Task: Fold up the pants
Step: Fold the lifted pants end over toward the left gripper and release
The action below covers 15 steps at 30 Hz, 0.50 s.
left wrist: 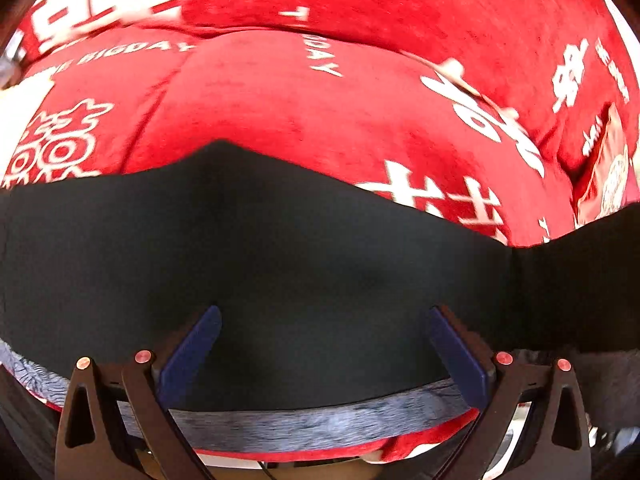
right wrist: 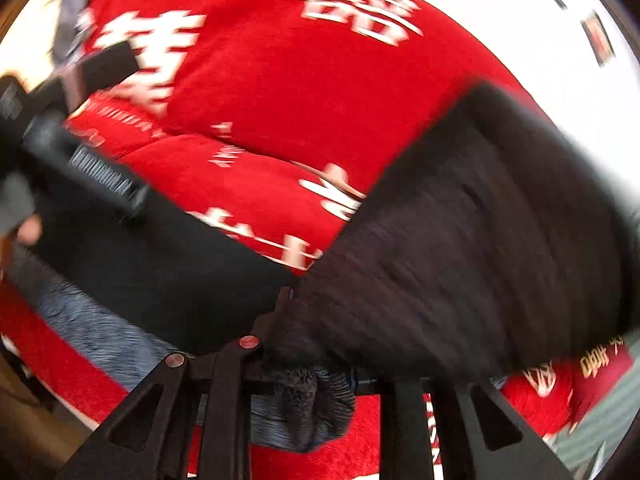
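While the left tongs (left wrist: 322,344) stand released, their two blue-padded fingers (left wrist: 196,344) spread wide apart at the bottom of the left wrist view, the black smooth-fabric pants (left wrist: 280,264) lie flat beneath and ahead of them, filling the whole lower half of that frame from edge to edge. Nothing sits between the pads; the dark cloth only shows behind them. A grey-blue furry lining strip (left wrist: 312,424) runs along the near edge of the pants, low in the frame between the finger bases. Beyond the pants, the upper half of the frame shows a plush red blanket with white printed characters and lettering (left wrist: 320,92), bulging in soft folds.

In the right wrist view, which is smeared by motion, the right tongs (right wrist: 316,364) are clenched on a bunched part of the pants at bottom centre, the fuzzy dark lining puffing out below the pinch. From that grip a broad sheet of the pants (right wrist: 480,248) rises toward the upper right of the frame, lifted off the red blanket (right wrist: 280,80), while another part lies flat at lower left. At the left edge of this frame the other gripper's dark body (right wrist: 80,160) reaches in, with part of a person's hand (right wrist: 28,228) just below it.
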Available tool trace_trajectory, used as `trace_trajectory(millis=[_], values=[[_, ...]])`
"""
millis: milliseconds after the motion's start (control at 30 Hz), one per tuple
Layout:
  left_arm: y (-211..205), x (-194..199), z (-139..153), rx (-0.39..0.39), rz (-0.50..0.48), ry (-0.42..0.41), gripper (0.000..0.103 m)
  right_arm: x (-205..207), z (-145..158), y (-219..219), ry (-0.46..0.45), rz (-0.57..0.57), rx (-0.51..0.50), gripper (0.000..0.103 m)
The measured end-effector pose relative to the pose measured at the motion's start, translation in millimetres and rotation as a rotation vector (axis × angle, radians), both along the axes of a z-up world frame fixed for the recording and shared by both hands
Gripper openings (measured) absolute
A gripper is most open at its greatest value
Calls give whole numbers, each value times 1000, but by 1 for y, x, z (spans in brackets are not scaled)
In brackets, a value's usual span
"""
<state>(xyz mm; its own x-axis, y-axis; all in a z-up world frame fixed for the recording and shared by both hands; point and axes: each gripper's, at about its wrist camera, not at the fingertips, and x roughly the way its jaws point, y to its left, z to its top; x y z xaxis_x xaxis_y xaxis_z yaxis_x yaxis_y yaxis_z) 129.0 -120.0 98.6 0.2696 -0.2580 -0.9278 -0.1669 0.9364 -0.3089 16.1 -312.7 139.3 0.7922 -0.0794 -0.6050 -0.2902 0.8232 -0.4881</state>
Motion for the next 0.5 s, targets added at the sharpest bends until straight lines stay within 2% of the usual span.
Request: trace_trajectory(millis=[100,233,333,400,500], values=[[25,-6,-8,-5,34,17,103,-1,-26,38,28,65,-109,24],[52,-14,-21,-17,88,50,103,-3,-71,66,93,107,-243,24],[71,-19,-22,-28,132,55,103,-9,-96,77,86,127,-366,24],[79,-20,-18,-34,152,44,103,-11,-97,79,74,129,-387,24],[75,-19,-10,-37,135,25,103,-4,-89,78,84,92,-338,24]])
